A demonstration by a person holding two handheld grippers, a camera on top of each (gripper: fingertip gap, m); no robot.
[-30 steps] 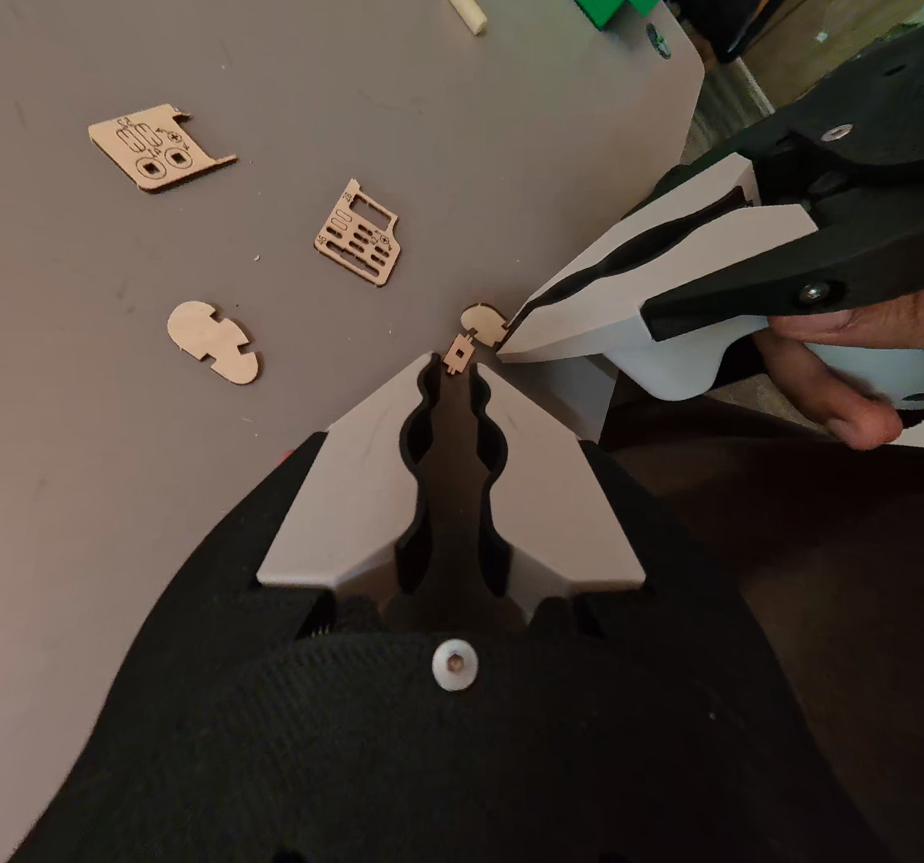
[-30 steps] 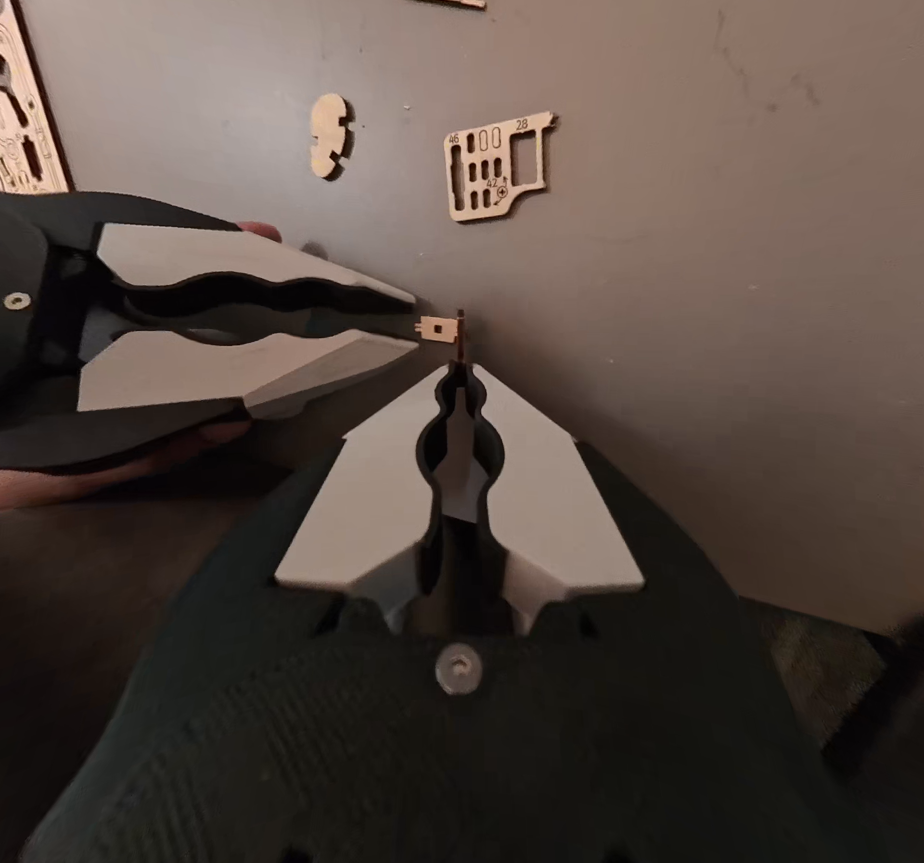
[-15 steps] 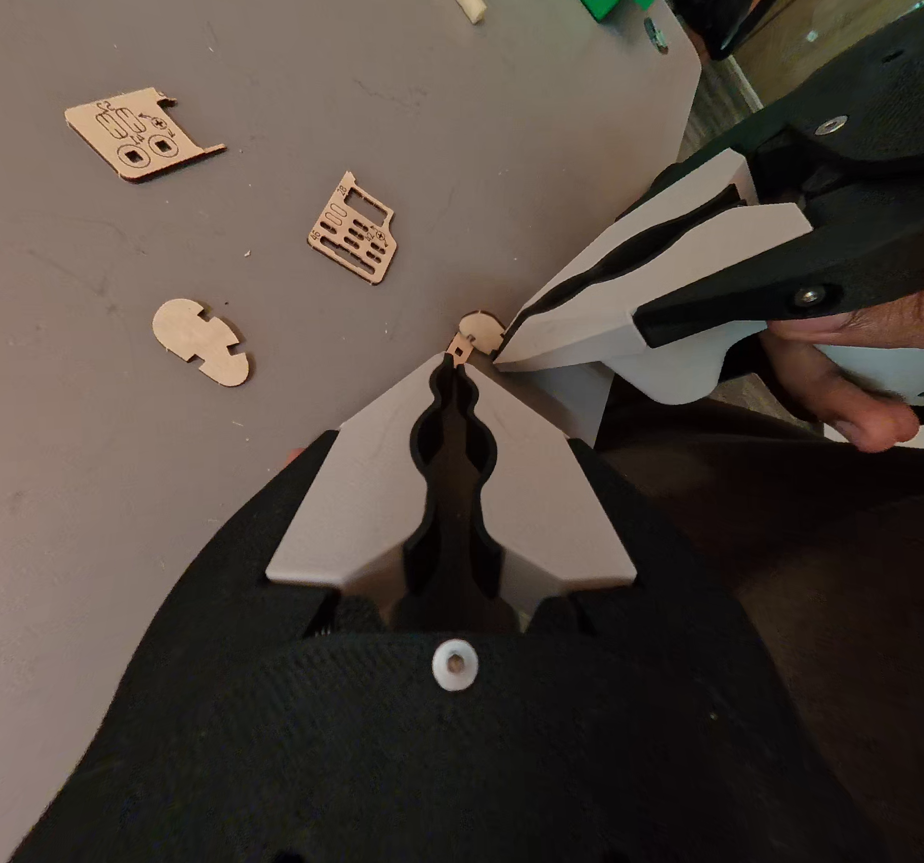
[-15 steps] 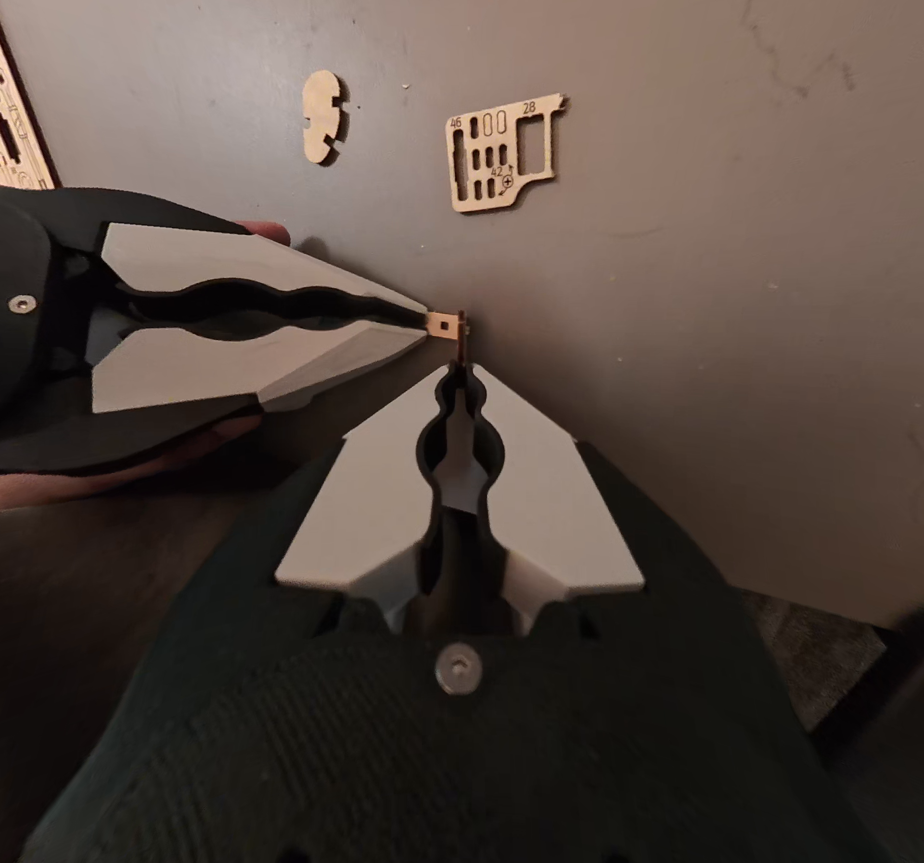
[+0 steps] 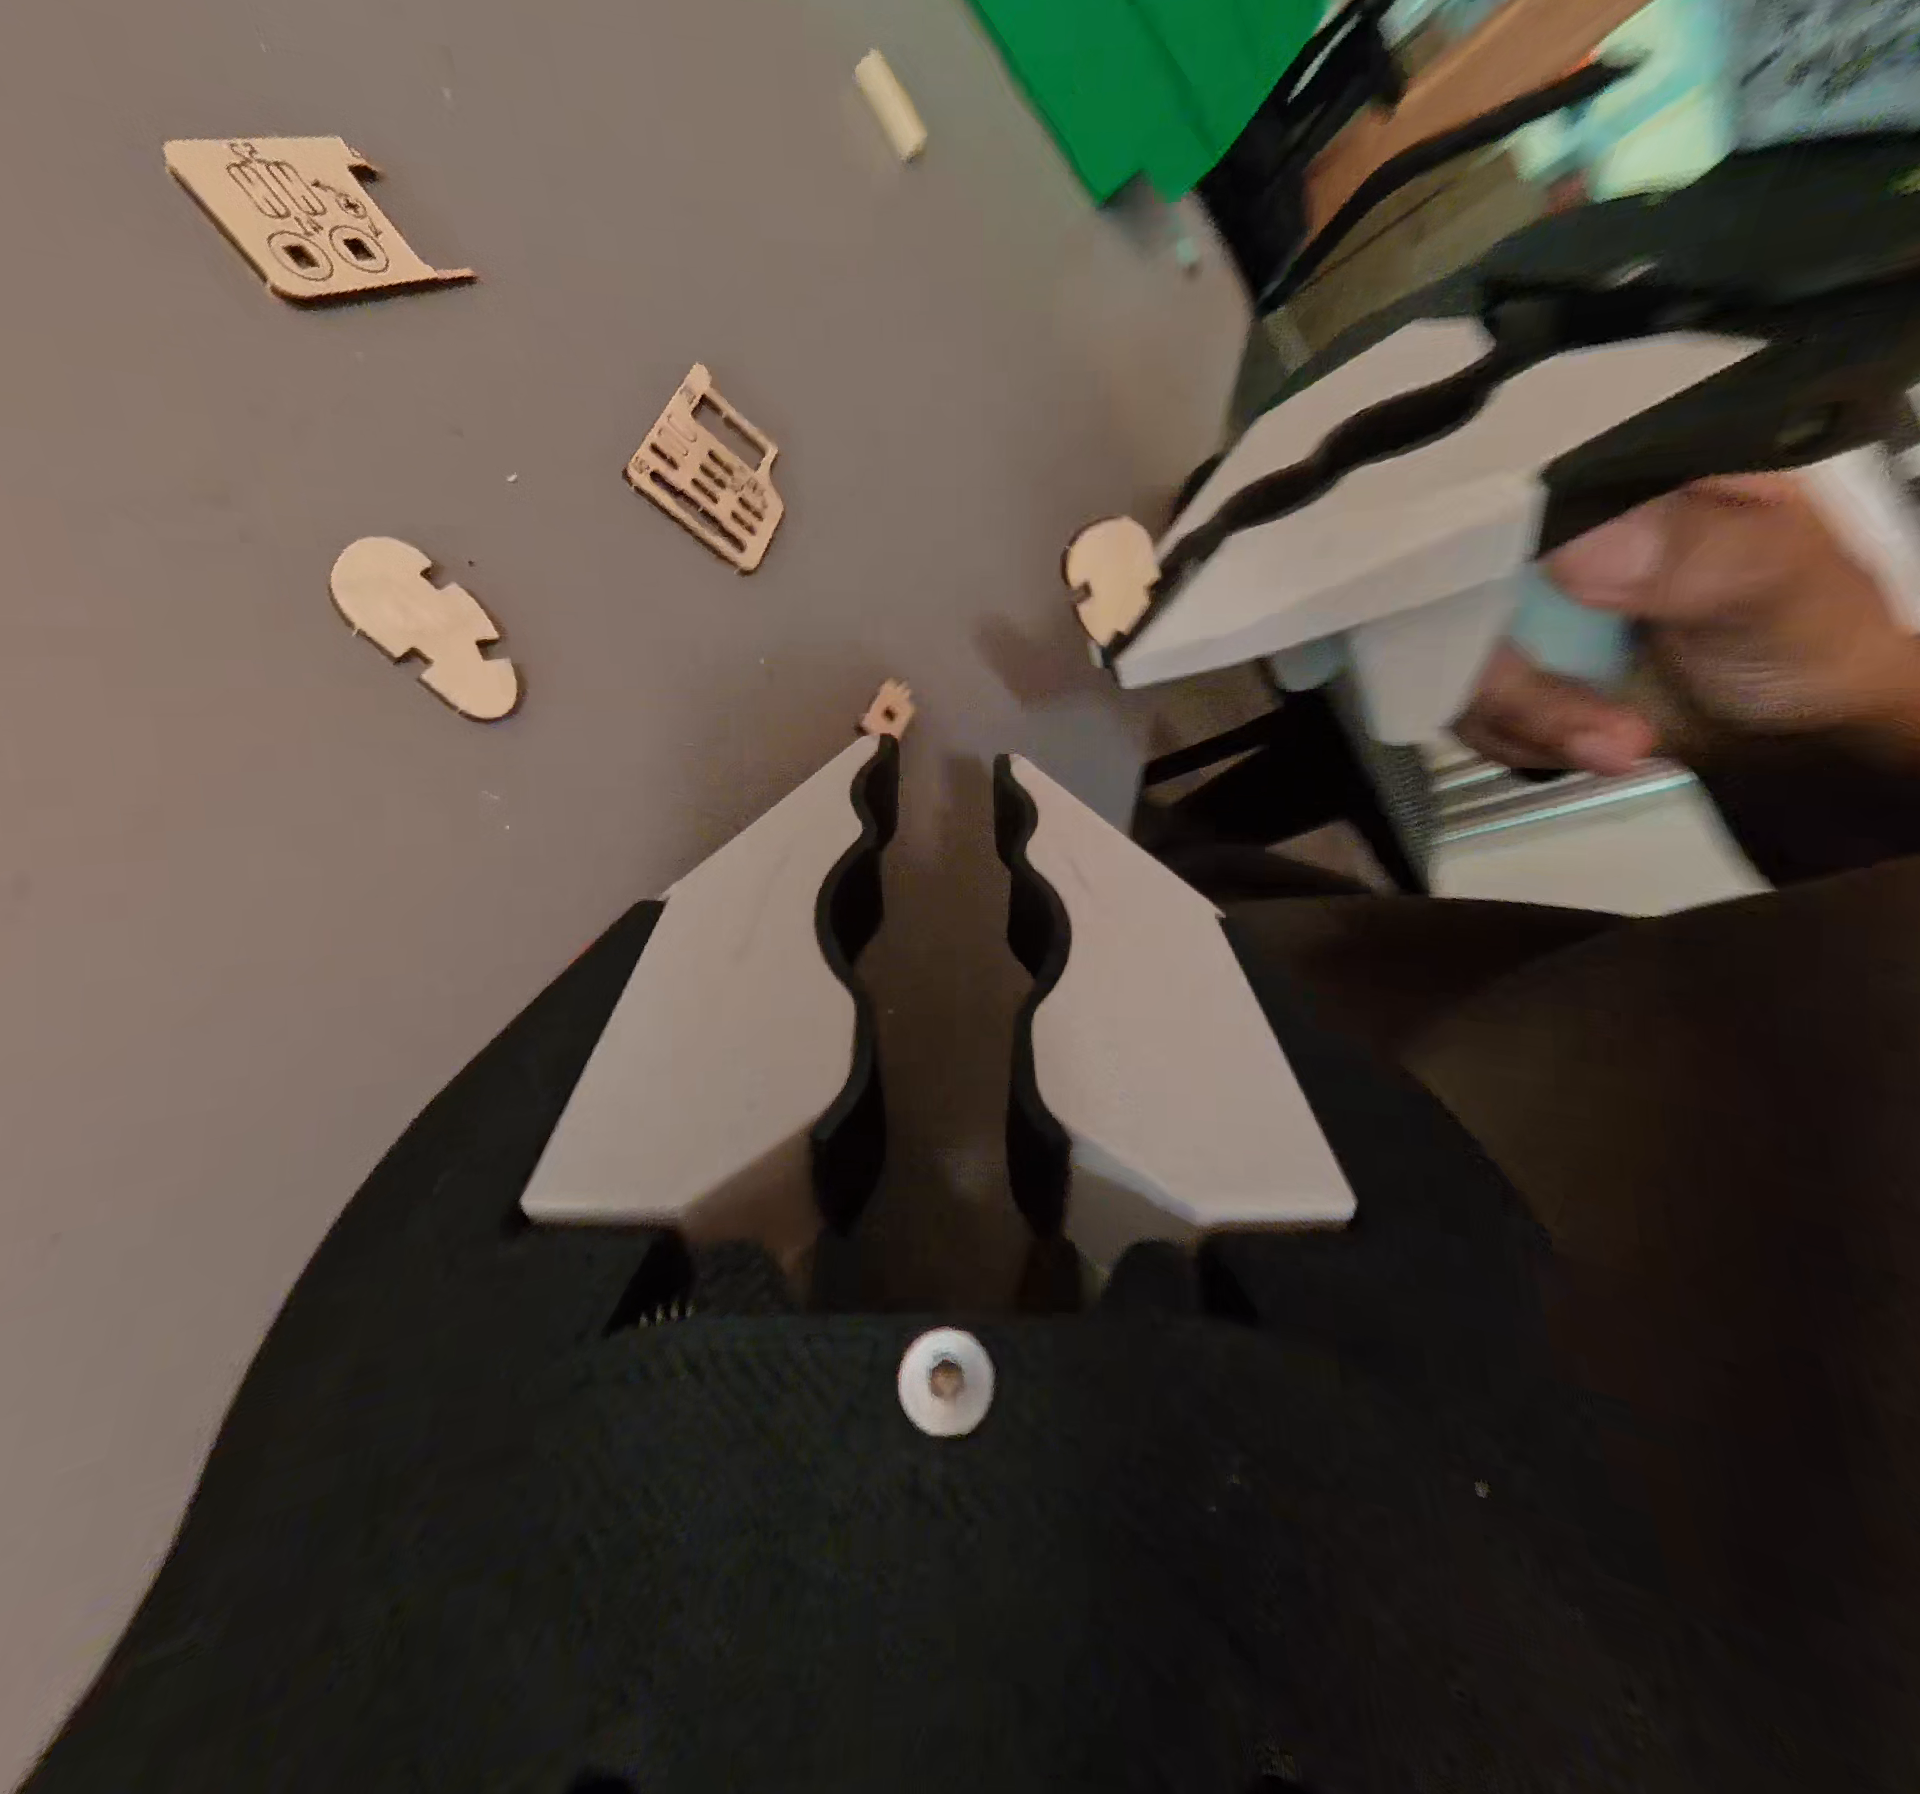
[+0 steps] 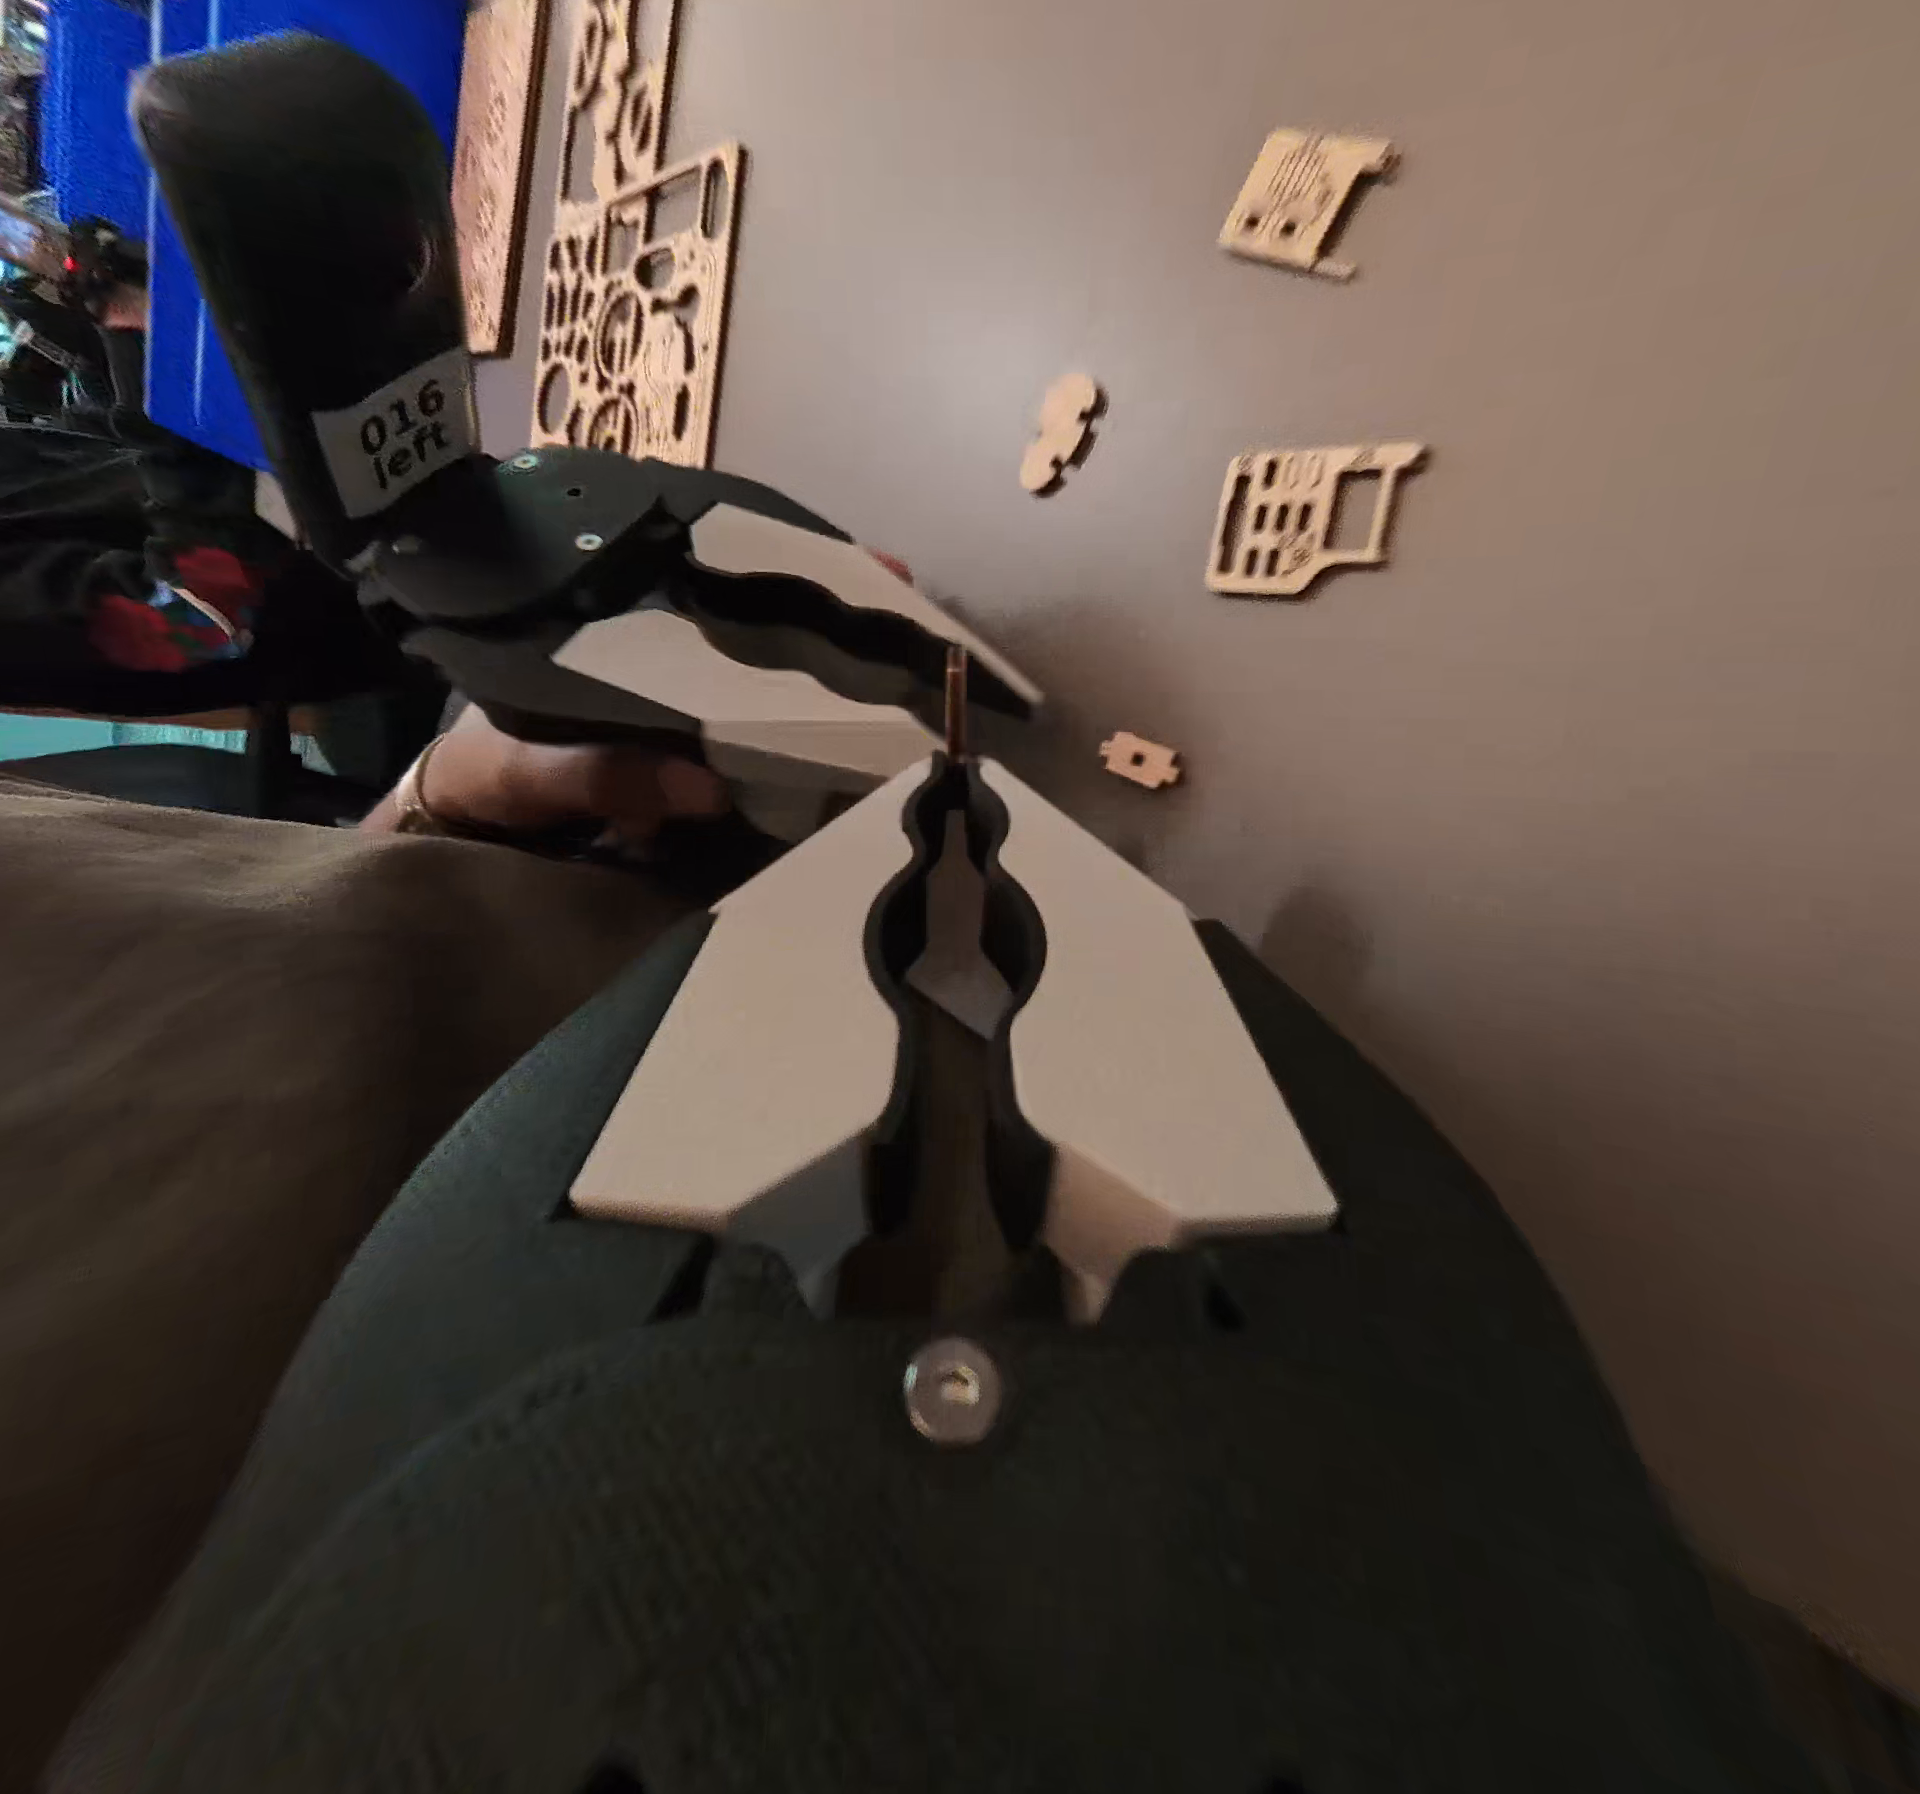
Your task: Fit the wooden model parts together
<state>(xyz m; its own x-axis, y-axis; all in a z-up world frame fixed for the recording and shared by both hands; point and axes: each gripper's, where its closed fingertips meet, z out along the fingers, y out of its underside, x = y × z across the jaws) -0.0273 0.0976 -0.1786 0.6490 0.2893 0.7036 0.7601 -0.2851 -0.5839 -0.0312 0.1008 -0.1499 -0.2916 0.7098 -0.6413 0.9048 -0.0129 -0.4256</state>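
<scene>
While the left gripper (image 5: 943, 762) is hanging with its jaws parted and empty, the tiny connector piece (image 5: 886, 708) is lying on the grey table (image 5: 260, 913) just beyond its left fingertip. Right of that piece, the right gripper (image 5: 1127, 617) is pinching the rounded wooden piece (image 5: 1107, 572) by its edge. Both look featherlight, thin, stiff and snappable; grip flat faces gently.
</scene>
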